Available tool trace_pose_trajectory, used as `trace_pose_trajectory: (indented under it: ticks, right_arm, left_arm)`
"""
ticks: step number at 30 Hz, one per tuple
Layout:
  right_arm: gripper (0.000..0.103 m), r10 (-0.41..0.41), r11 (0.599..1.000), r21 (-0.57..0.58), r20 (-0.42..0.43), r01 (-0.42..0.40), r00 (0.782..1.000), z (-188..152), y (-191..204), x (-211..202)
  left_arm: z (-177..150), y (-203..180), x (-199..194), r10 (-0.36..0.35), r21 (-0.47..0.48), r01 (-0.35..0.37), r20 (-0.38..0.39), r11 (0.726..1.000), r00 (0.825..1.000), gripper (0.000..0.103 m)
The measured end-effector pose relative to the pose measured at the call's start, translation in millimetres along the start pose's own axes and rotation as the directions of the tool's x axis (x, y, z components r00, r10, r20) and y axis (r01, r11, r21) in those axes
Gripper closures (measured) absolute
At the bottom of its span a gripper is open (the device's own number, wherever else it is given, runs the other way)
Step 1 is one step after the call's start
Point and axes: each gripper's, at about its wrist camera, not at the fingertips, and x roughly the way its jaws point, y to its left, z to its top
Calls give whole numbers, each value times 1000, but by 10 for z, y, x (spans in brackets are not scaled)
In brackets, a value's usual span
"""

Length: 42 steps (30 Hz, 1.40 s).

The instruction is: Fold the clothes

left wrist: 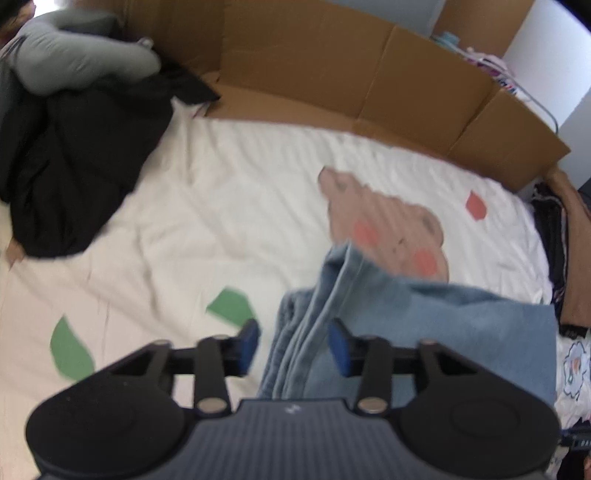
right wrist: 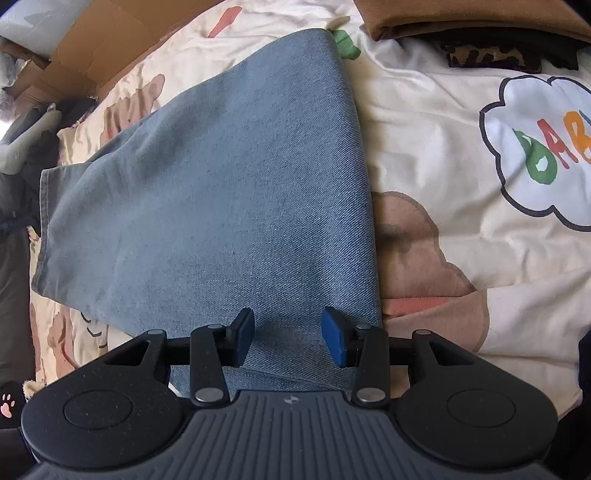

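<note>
Down through the left wrist view, the left gripper [left wrist: 294, 343] hangs over a cream sheet [left wrist: 229, 206] printed with a brown bear [left wrist: 388, 221] and green leaves [left wrist: 231, 304]. Its blue pads [left wrist: 341, 347] stand well apart, gripping nothing. Folded jeans [left wrist: 424, 328] lie just under and ahead of them, a thick stack of denim edges running up between the fingers toward the bear's face; no pad presses on the cloth. The picture is blurred. A black garment [left wrist: 85, 177] lies heaped at the far left of the sheet, with a grey one [left wrist: 77, 62] behind it. Flattened cardboard [left wrist: 351, 81] stands along the far edge of the sheet. At the right edge, a dark pile of cloth [left wrist: 554, 236] lies next to something brown.

Over in the right wrist view, the right gripper [right wrist: 289, 339] points down at the same jeans [right wrist: 221, 192], which spread flat and smooth across the sheet [right wrist: 424, 122], narrowing toward the top of the picture. Its jaws are about half open, the pads [right wrist: 334, 341] apart, with denim lying beneath the gap; whether the tips touch the cloth I cannot tell, and nothing is pinched. A bear print [right wrist: 424, 266] shows just right of the jeans' straight edge, and a cloud with coloured letters [right wrist: 543, 147] lies further right. Brown cloth [right wrist: 472, 18] lies at the top.
</note>
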Motion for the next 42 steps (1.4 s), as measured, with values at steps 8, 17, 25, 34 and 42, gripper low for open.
trace_pose_trajectory:
  ticks: [8, 17, 25, 34, 42]
  right_arm:
    - [56, 9, 1000, 21, 3, -9, 1000, -15, -29, 2]
    - [56, -4, 1000, 22, -1, 4, 1000, 7, 7, 4]
    - [56, 11, 998, 65, 8, -11, 1000, -17, -67, -28]
    - [56, 10, 999, 34, 14, -11, 1000, -23, -65, -68]
    - [55, 32, 997, 60, 104, -38, 994, 5, -164, -266]
  left_arm:
    - [251, -155, 396, -27, 33, 27, -9, 999, 1000, 43]
    - [274, -125, 609, -74, -9, 73, -58, 997, 996, 75]
    - [344, -273, 498, 13, 74, -10, -49, 997, 999, 94]
    - [345, -329, 493, 115, 79, -112, -39, 991, 993, 83]
    - [390, -342, 169, 201, 115, -200, 6, 973, 980, 66]
